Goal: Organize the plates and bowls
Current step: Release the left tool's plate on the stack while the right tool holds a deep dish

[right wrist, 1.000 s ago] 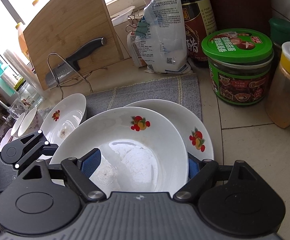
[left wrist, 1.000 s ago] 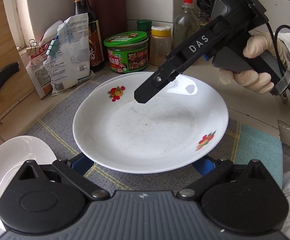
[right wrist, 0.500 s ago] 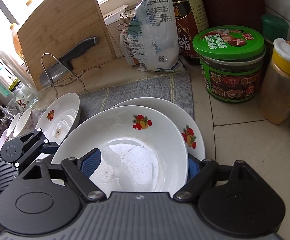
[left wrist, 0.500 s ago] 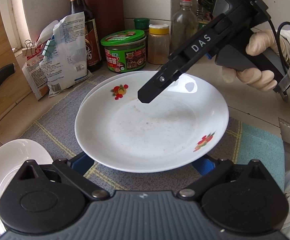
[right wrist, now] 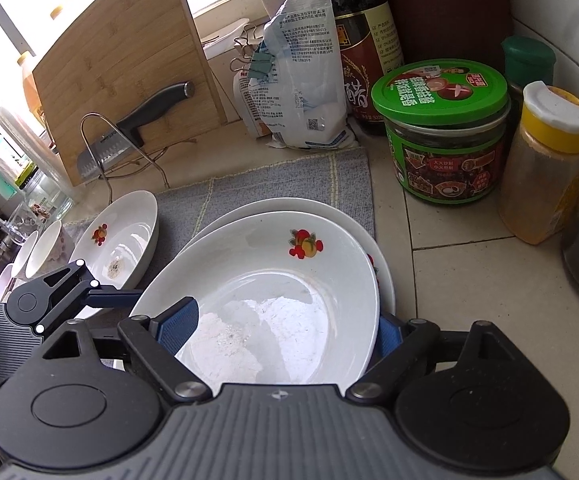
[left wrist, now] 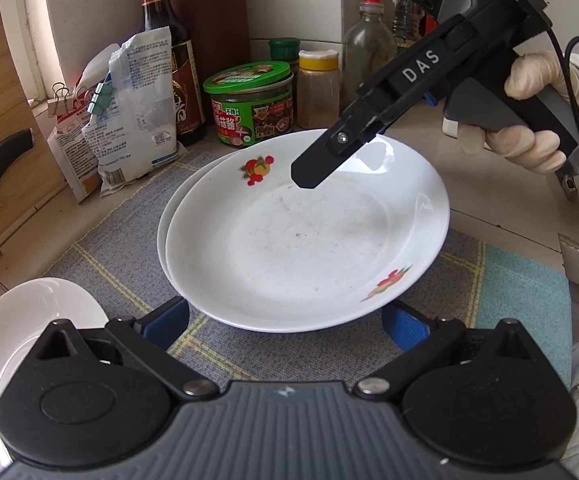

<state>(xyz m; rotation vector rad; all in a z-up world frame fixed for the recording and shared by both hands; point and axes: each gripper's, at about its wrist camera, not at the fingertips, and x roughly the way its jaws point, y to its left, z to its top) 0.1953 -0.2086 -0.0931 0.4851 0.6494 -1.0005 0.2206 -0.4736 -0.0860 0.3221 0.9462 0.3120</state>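
A white plate with fruit prints (left wrist: 297, 248) (right wrist: 273, 272) lies on a second matching plate (left wrist: 164, 224) (right wrist: 289, 205), slightly off to one side. My right gripper (right wrist: 283, 328) (left wrist: 307, 178) straddles the top plate's rim, one finger above the dish and one outside. Its jaws are opening and the pads look clear of the rim. My left gripper (left wrist: 285, 324) stands open, its blue pads (left wrist: 165, 322) low at the plate's near edge on either side, not pressing it. A gloved hand (left wrist: 529, 132) holds the right gripper.
A third fruit-print plate (left wrist: 29, 320) (right wrist: 125, 236) sits left on the grey mat (left wrist: 129, 240), with small bowls (right wrist: 45, 248) beyond it. A green-lidded jar (right wrist: 441, 132), a spice bottle (right wrist: 545, 168), a sauce bottle, bags and a cutting board with a knife (right wrist: 129, 80) line the back.
The top plate has sunk and settled on the lower plate, shifting slightly so more of the lower rim shows. The right gripper's pads have spread a little. The left gripper has stayed put.
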